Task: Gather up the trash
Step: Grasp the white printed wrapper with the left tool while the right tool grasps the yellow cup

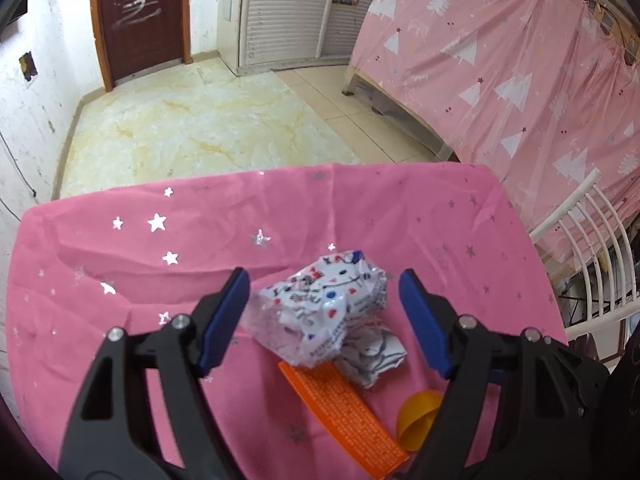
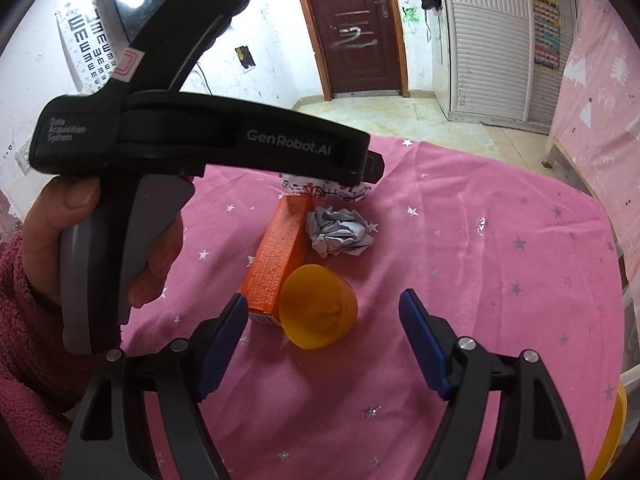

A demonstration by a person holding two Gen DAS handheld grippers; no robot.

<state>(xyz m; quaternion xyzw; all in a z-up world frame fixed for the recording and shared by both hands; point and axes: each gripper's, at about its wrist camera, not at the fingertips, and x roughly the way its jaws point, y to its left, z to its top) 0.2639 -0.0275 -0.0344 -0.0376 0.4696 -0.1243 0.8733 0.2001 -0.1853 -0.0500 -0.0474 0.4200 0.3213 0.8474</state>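
Left claw (image 1: 324, 286) wide around the cartoon-printed wrapper (image 1: 326, 304), pads clear of it, paper ball (image 2: 339, 232) and orange box (image 2: 278, 260) just beside the wrapper, right claw (image 2: 323, 308) wide near the orange cup (image 2: 318, 306), "GenRobot.AI" on the left handle (image 2: 200, 136), pink tablecloth (image 2: 480, 280).

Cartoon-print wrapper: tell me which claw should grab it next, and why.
Left. The left claw is open with the crumpled cartoon-print wrapper lying between its fingers, not yet pinched. The right claw is open nearer the yellow cup, with the orange box between it and the wrapper.
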